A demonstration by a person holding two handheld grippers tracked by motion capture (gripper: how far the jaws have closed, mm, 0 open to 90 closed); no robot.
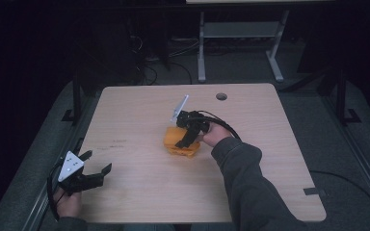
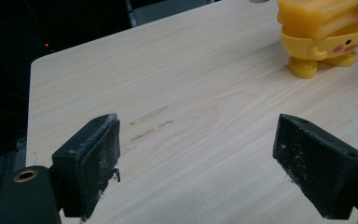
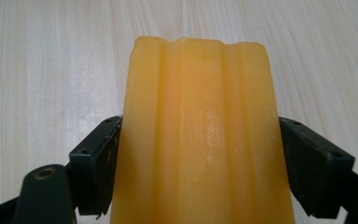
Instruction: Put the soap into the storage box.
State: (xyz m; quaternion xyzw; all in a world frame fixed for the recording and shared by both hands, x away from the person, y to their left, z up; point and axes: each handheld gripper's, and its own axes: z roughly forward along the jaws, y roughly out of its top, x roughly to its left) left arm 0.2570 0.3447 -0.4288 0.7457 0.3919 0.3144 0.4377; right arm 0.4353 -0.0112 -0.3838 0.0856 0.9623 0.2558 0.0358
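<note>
A yellow toy figure (image 1: pixel 177 144) with pink cheeks and stubby feet stands near the middle of the wooden table (image 1: pixel 139 197). My right gripper (image 1: pixel 186 137) comes down on it from above. In the right gripper view the toy's ridged top (image 3: pixel 200 116) sits between the jaws, which press on both of its sides, so my right gripper (image 3: pixel 200 161) is shut on it. My left gripper (image 1: pixel 98 161) hovers low over the table's front left, open and holding nothing. From the left gripper view the toy (image 2: pixel 321 42) stands far off at the upper right, beyond my open left gripper (image 2: pixel 196 154).
A round cable hole (image 1: pixel 221 96) is in the table's far edge. Faint scuff marks (image 2: pixel 149 123) lie on the wood ahead of the left gripper. Behind the table stands the grey frame of another desk (image 1: pixel 202 48), with cables on the dark floor.
</note>
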